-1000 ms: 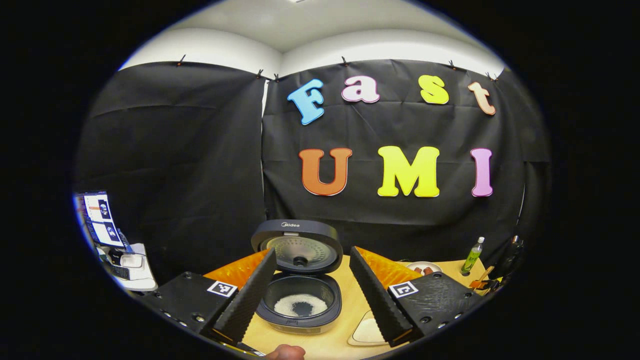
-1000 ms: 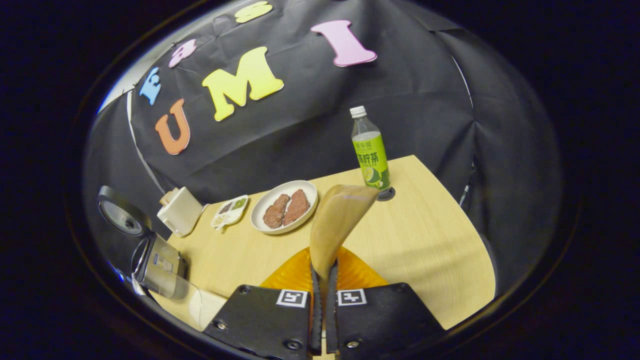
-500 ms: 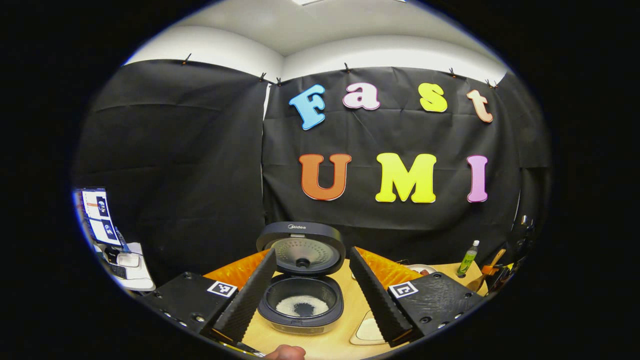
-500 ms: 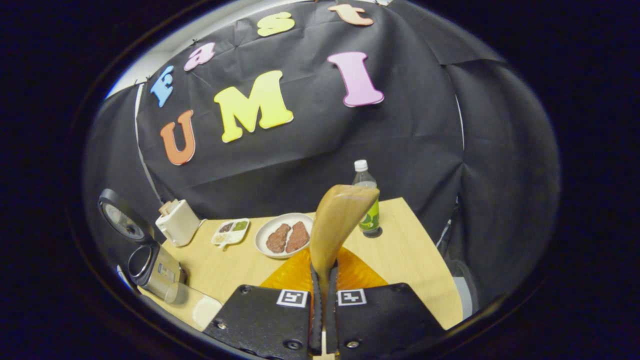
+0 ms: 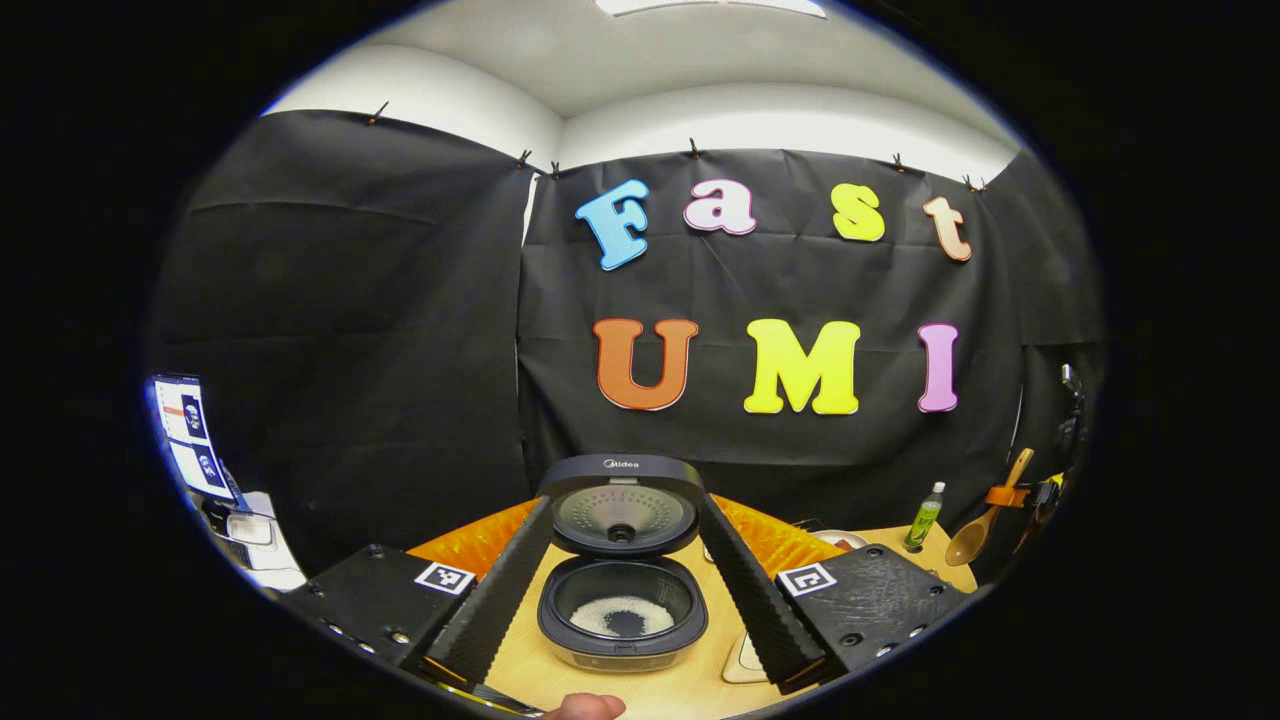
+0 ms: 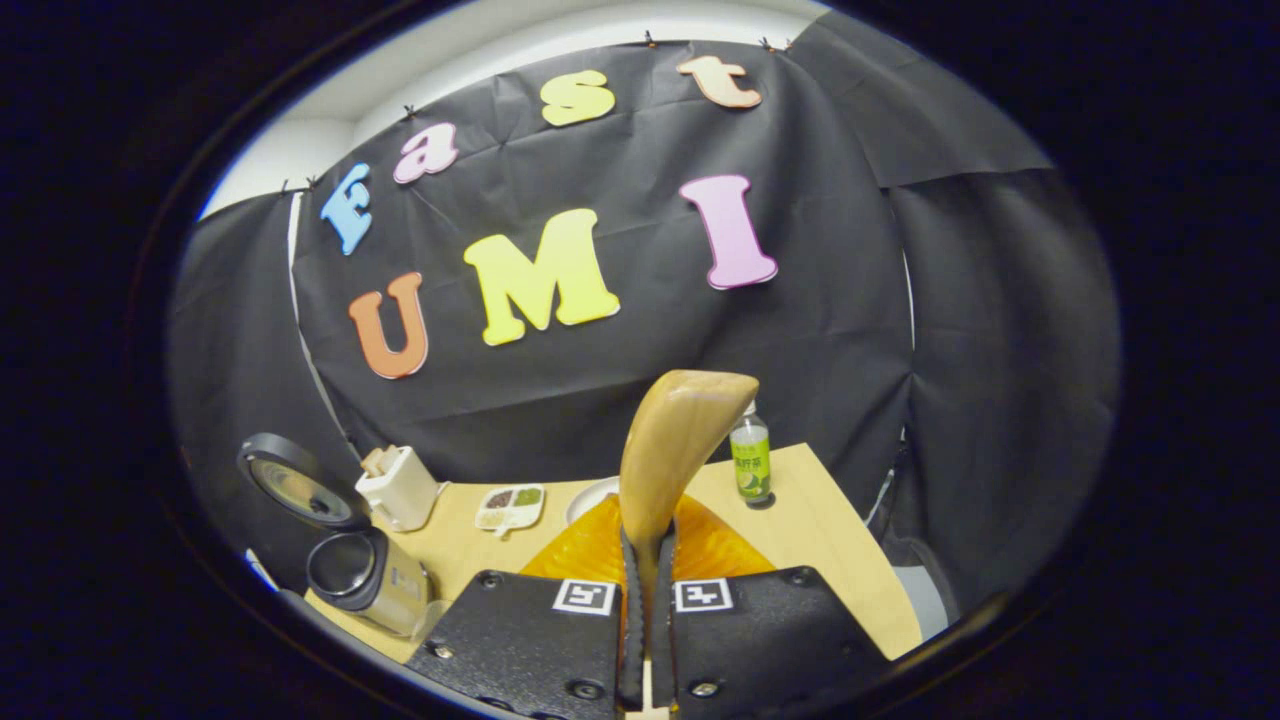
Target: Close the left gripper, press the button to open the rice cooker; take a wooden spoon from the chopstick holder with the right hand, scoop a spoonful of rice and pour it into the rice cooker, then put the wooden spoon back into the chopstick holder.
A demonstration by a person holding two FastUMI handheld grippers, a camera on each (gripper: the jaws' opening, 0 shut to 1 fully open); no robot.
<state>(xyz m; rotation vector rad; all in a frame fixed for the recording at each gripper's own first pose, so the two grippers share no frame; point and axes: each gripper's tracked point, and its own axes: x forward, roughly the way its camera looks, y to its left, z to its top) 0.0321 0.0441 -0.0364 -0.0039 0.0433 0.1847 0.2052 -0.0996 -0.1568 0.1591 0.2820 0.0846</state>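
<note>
Writing: "Midea" stood on the raised lid of the rice cooker (image 5: 622,610); the bottle's label was too small to read.
Left tongs (image 5: 620,590): spread wide, framing the open cooker, rice in its pot.
Right tongs (image 6: 645,545): pinched on the wooden spoon (image 6: 672,450), bowl uppermost.
Chopstick holder (image 6: 398,487): on the table (image 6: 830,560), behind the cooker.
Nearby: green bottle (image 6: 750,459), divided dish (image 6: 509,505).
In the way: the spoon hid part of a white plate (image 6: 590,497).

A light wood surface (image 6: 800,520) is seen carrying an open rice cooker (image 6: 368,580), a white holder (image 6: 400,488), a small snack tray (image 6: 510,497), a plate (image 6: 590,497) and a green bottle (image 6: 750,455).
</note>
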